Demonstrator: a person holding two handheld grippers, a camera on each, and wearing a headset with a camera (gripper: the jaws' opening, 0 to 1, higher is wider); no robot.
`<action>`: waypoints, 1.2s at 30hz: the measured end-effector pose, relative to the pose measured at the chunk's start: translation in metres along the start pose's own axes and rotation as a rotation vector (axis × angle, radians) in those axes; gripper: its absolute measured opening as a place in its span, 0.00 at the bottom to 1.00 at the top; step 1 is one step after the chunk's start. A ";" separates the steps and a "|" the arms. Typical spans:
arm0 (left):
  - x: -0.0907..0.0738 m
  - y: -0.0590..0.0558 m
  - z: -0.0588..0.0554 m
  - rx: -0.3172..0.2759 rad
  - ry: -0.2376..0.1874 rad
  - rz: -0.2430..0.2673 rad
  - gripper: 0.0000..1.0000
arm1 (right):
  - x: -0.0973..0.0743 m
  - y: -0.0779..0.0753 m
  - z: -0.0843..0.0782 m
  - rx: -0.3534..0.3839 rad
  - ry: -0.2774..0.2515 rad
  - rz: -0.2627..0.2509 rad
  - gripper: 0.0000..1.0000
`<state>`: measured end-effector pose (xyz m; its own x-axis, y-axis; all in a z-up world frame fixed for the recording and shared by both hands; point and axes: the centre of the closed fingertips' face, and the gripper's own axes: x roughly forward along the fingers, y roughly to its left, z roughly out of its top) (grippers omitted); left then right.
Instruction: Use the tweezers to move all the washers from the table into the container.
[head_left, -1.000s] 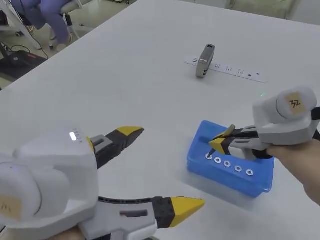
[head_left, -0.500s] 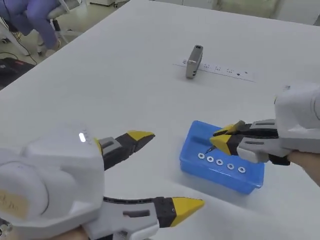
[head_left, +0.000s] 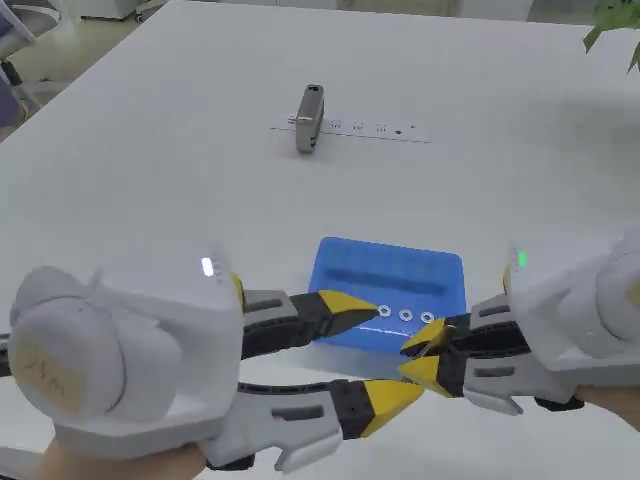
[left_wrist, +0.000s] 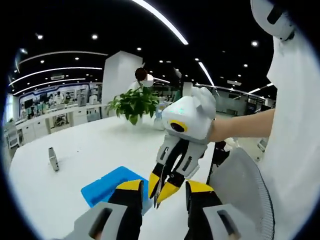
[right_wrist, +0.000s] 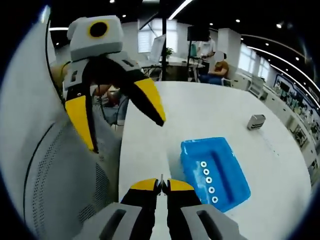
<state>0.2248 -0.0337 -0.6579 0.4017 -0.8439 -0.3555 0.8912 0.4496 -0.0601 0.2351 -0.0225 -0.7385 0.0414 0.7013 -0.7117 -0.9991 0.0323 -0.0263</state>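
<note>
Nearest, the left gripper (head_left: 383, 350) has swung in to the near edge of the blue container (head_left: 392, 268), jaws spread wide. The right gripper (head_left: 420, 358), jaws pressed on the tweezers (right_wrist: 161, 180), has drawn back out of the container to face it. The washers (head_left: 405, 316) lie in a row inside the container, near the table's (head_left: 150, 150) near edge; beyond stands a grey metal block (head_left: 311, 118).

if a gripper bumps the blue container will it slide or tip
Probably slides rather than tips: the blue container looks low and wide, sitting flat on the smooth white table. Likely light, as it seems thin plastic holding only a few small washers, which might rattle or shift inside.
</note>
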 end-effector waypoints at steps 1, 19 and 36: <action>0.004 -0.002 0.000 0.014 0.012 -0.024 0.26 | 0.000 0.003 -0.002 -0.003 0.007 0.004 0.03; 0.048 -0.031 -0.022 0.204 0.164 -0.347 0.00 | -0.004 0.017 -0.042 0.028 0.136 -0.059 0.04; 0.017 0.016 -0.092 0.211 0.364 -0.268 0.00 | 0.045 0.010 -0.040 0.044 0.070 -0.020 0.07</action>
<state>0.2269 -0.0140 -0.7508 0.0866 -0.7477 -0.6584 0.9914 0.1300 -0.0172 0.2272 -0.0193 -0.7988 0.0598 0.6490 -0.7585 -0.9969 0.0781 -0.0118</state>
